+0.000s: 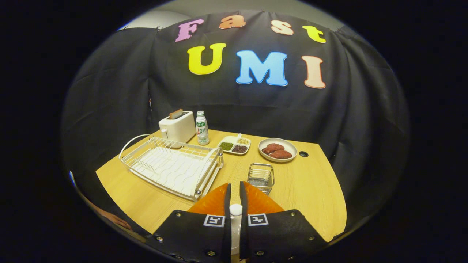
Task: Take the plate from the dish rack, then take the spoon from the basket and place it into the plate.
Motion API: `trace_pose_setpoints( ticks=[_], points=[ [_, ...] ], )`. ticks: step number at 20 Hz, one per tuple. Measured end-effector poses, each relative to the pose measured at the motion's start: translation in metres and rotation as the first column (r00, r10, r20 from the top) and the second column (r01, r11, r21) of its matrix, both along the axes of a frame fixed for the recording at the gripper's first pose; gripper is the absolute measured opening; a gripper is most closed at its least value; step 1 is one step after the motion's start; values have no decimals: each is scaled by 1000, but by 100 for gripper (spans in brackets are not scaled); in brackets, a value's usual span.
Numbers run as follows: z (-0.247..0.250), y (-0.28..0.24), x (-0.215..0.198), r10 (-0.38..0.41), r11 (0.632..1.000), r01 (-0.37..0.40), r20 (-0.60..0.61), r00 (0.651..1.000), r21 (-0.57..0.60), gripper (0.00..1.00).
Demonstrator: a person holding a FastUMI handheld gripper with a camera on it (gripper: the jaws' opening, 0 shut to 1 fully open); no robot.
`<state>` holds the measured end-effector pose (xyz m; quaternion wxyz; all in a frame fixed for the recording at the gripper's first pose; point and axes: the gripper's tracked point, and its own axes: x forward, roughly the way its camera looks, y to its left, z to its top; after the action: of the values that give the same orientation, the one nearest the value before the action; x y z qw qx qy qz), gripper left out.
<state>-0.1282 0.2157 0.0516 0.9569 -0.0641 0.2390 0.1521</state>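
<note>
My gripper (235, 185) hangs over an orange plate (260, 202) that lies flat on the wooden table, just in front of the wire basket (260, 178). The fingers stand almost together, pressed on a white spoon (236, 215). Its rounded end shows between them and the remainder is hidden by the fingers. The plate's far rim spreads out on both sides of the fingertips. The white dish rack (172, 166) sits left of the plate with no dishes in it. I cannot make out anything standing in the basket.
Behind the rack stand a white toaster (178, 126) with a slice of bread and a small bottle (202, 128). A divided tray of grains (234, 144) and a grey plate of meat (278, 149) lie farther back. A person's hand (113, 219) shows by the table's near left edge.
</note>
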Motion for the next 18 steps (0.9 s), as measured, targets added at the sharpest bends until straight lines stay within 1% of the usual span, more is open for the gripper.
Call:
trace_pose_setpoints(
  ticks=[5, 12, 18],
  points=[
    [-19, 22, 0, 44, 999, -43, -61, 997, 17, 9],
    [-31, 51, 5, 119, 993, -120, -91, 989, -5, 9],
    [-35, 66, 9, 151, 988, -151, -108, 983, 1, 9]
  ],
)
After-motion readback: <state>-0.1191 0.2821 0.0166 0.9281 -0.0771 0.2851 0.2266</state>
